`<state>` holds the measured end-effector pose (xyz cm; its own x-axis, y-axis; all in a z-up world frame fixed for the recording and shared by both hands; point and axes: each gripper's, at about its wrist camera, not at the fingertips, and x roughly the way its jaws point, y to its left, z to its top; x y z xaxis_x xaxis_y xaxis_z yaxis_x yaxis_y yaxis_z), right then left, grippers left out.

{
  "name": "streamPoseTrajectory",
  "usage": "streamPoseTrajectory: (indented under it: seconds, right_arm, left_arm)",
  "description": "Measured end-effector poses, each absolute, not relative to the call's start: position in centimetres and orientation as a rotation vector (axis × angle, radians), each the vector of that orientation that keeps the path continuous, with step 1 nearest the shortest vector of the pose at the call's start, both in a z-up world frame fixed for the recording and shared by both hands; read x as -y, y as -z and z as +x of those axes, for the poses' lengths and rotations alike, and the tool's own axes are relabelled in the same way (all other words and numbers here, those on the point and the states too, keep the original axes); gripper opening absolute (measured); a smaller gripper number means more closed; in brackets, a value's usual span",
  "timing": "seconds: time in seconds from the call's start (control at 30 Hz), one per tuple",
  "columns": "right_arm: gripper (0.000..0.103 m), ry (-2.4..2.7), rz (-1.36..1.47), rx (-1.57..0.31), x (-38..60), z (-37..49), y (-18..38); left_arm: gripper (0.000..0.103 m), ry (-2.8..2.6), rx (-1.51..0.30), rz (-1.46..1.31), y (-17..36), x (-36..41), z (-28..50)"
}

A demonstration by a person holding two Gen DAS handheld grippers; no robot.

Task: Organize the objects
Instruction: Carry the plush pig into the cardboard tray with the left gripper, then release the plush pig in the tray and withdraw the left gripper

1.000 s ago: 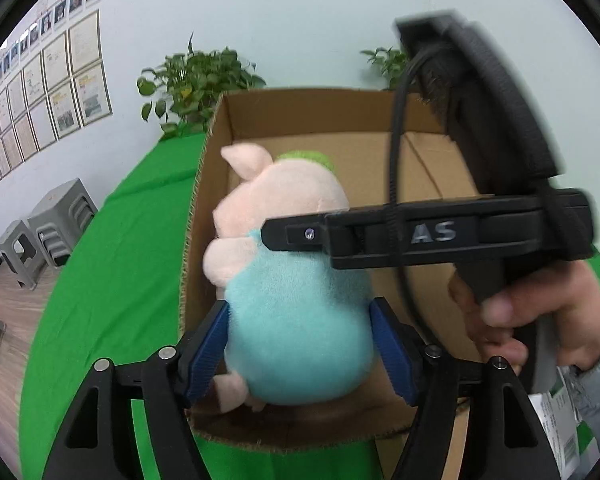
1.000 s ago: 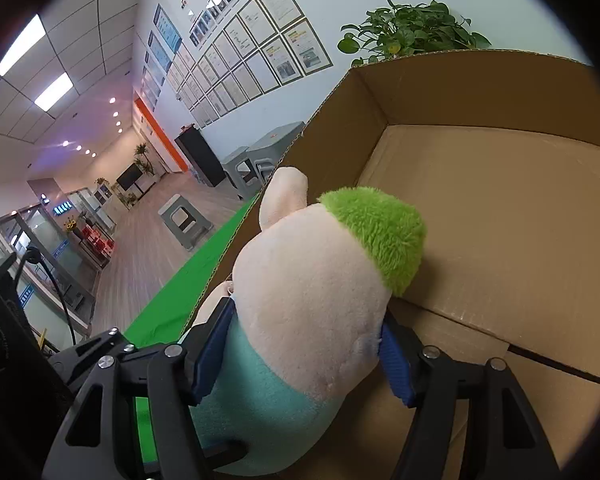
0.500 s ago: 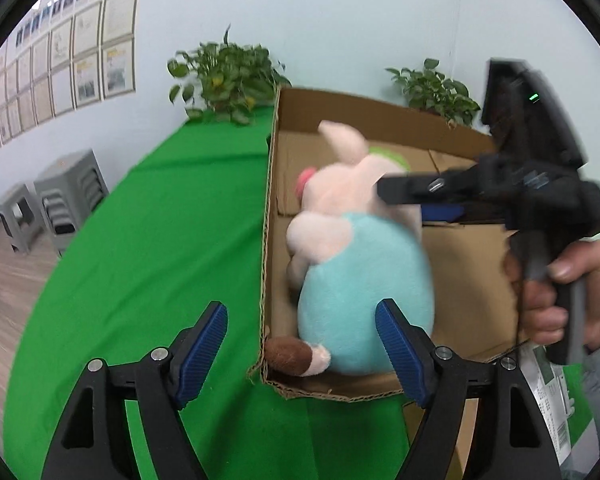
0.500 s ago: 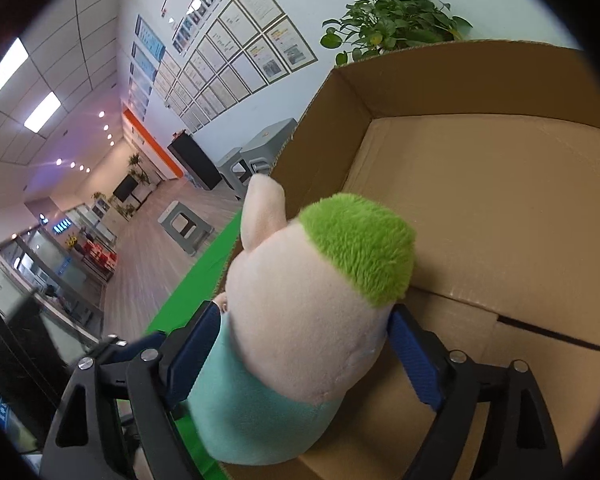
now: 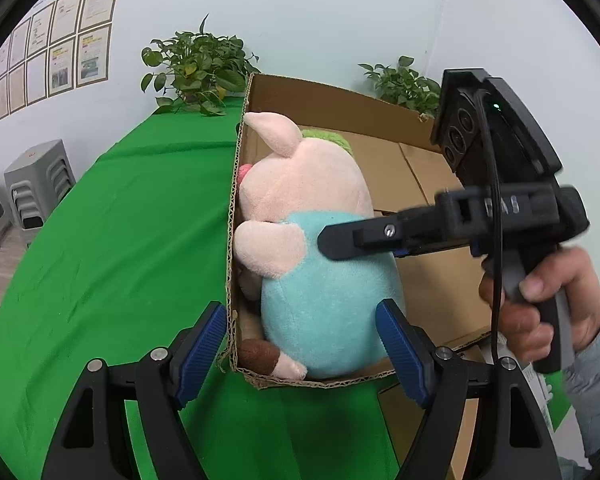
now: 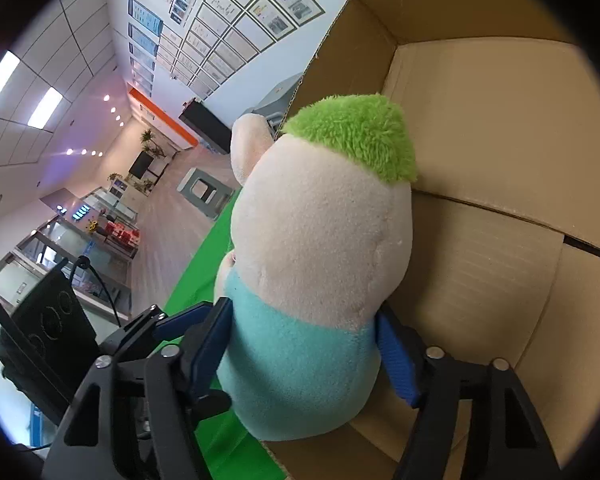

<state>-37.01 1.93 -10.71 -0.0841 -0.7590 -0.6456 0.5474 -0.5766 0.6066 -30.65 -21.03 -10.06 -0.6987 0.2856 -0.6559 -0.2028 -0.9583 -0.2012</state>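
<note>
**Plush pig set into the corner of the cardboard box**

The plush pig (image 5: 320,248), pink-headed with a green tuft and a turquoise body, sits inside the cardboard box (image 5: 384,104), pressed against the box's left wall and close to its near rim. Its snout and one arm touch that wall, and a brown foot rests at the near corner. The box lies on a green tablecloth (image 5: 112,240) and is otherwise bare in what shows.

The right gripper (image 6: 304,348) grips the pig about its turquoise middle, the blue pads pressing into the fabric on either side. In the left wrist view one of its black fingers (image 5: 364,236) lies across the toy's back from the box's right side. Holding the soft body at the waist probably keeps the heavy head from flopping while the toy is settled.

The left gripper (image 5: 300,344) stands wide and holds nothing. Its left pad is outside the box's left wall and its right pad is at the near rim beside the pig's body, so it straddles the corner of the box. It looks to be standing by rather than helping.

The placement appears nearly done; what remains is likely for the right gripper to let go. Tucking the pig into the corner leaves most of the box floor free for other things.
</note>
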Motion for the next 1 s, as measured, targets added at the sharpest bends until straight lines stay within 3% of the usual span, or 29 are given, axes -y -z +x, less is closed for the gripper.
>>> streamPoseTrajectory:
  seconds: [0.23, 0.4, 0.5, 0.63, 0.77, 0.83, 0.9, 1.0]
  right_arm:
    - [0.066, 1.755, 1.309, 0.445, -3.2, -39.6, 12.5]
    - [0.082, 1.825, 1.257, 0.431, -3.0, -38.4, 12.7]
    - [0.084, 1.817, 1.268, 0.468, -3.5, -38.1, 12.9]
    - [0.085, 1.906, 1.225, 0.374, -3.6, -37.1, 11.3]
    - [0.095, 1.970, 1.180, 0.317, -4.9, -35.6, 9.9]
    - [0.103, 2.030, 1.140, 0.285, -5.8, -34.4, 9.2]
    - [0.103, 2.096, 1.096, 0.261, -7.0, -33.0, 8.5]
    - [0.103, 2.236, 1.027, 0.212, -9.1, -30.4, 7.3]
  left_arm:
    - [0.076, -2.682, 0.166, -1.064, 9.9, 20.0, -30.3]
    - [0.076, -2.688, 0.172, -1.064, 9.8, 19.6, -29.9]
    - [0.076, -2.690, 0.182, -1.051, 9.7, 19.7, -29.7]
    - [0.077, -2.729, 0.157, -1.007, 8.7, 19.4, -28.5]
    - [0.078, -2.807, 0.088, -0.954, 7.1, 18.9, -27.2]
    - [0.082, -2.846, 0.047, -0.921, 6.1, 18.5, -26.4]
    - [0.093, -2.896, 0.004, -0.883, 5.3, 18.1, -25.3]
    - [0.100, -2.957, -0.054, -0.807, 3.8, 16.7, -23.0]
